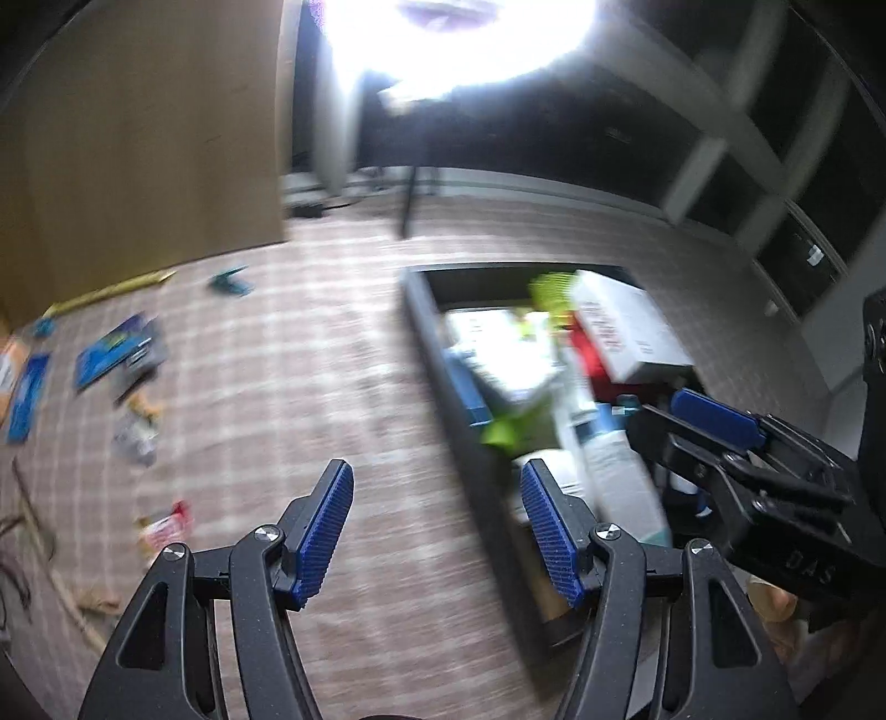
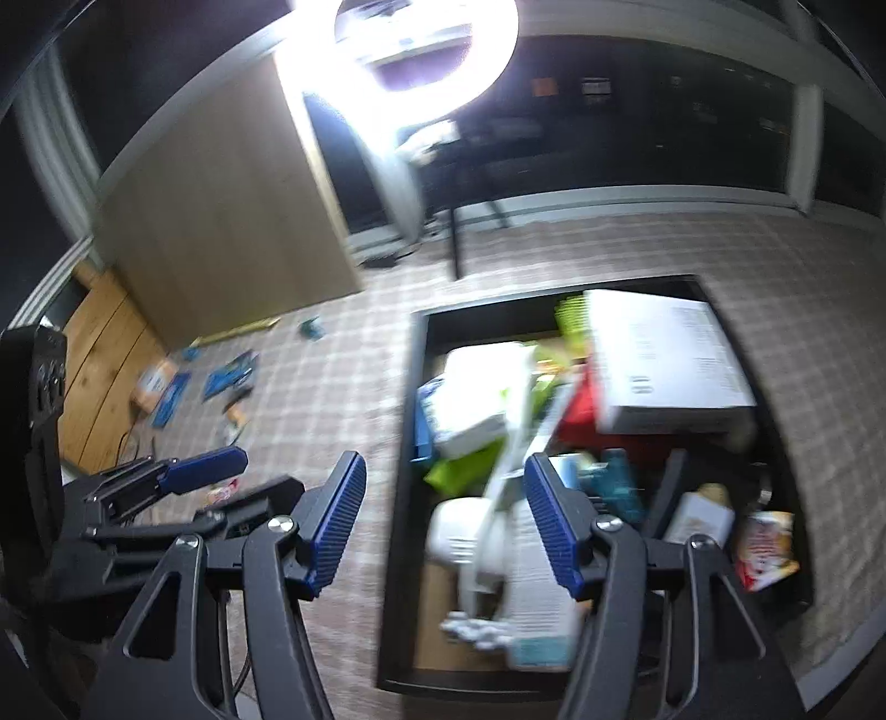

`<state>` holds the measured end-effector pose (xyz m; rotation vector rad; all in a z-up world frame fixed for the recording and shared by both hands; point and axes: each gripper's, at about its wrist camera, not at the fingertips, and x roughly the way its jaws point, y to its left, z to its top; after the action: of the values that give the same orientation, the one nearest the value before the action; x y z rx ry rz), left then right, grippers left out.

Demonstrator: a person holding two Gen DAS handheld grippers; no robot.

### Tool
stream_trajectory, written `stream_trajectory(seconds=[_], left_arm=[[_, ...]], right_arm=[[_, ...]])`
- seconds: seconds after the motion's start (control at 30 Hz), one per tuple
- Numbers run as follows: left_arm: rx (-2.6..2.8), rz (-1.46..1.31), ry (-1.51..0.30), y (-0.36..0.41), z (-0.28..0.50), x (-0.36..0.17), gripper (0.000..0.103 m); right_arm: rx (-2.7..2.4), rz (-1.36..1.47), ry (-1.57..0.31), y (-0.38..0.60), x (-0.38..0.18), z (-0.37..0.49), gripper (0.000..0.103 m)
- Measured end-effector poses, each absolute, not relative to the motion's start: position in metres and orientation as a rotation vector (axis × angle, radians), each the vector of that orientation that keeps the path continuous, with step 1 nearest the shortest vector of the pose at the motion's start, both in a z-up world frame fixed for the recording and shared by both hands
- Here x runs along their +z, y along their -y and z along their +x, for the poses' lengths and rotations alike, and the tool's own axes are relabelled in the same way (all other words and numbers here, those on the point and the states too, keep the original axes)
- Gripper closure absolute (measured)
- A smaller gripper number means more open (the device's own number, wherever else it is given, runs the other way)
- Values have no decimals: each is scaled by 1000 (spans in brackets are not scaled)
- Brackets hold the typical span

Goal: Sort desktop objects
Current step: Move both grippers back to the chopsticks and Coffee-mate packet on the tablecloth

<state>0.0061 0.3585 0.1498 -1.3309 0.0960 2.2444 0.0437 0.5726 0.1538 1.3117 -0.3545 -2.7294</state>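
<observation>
A dark bin (image 2: 410,387) stands on the checked tablecloth, filled with several things: a white box (image 2: 664,365), a green packet (image 2: 459,471), a white tube (image 2: 520,415), a snack bag (image 2: 767,548). The bin also shows in the left wrist view (image 1: 437,354). My right gripper (image 2: 443,526) is open and empty over the bin's near left edge. My left gripper (image 1: 437,531) is open and empty over the cloth left of the bin. Loose items lie at the far left: blue packets (image 1: 111,354), a red-and-white packet (image 1: 166,526), a teal clip (image 1: 230,282).
A ring light (image 2: 426,44) on a stand glares at the back. A wooden panel (image 1: 138,138) stands at the back left. Cables (image 1: 22,531) lie at the left edge. Both views are motion-blurred.
</observation>
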Motion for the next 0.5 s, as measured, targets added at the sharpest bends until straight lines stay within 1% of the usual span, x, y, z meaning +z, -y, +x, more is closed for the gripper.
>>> stream_trajectory(seconds=[0.33, 0.5], left_arm=[[2413, -1485, 32, -237, -14, 124, 42], [2464, -1573, 96, -180, -22, 106, 42]], right_arm=[[-2601, 1333, 248, -481, 134, 19, 44], [-2530, 1380, 238, -445, 117, 4, 44]])
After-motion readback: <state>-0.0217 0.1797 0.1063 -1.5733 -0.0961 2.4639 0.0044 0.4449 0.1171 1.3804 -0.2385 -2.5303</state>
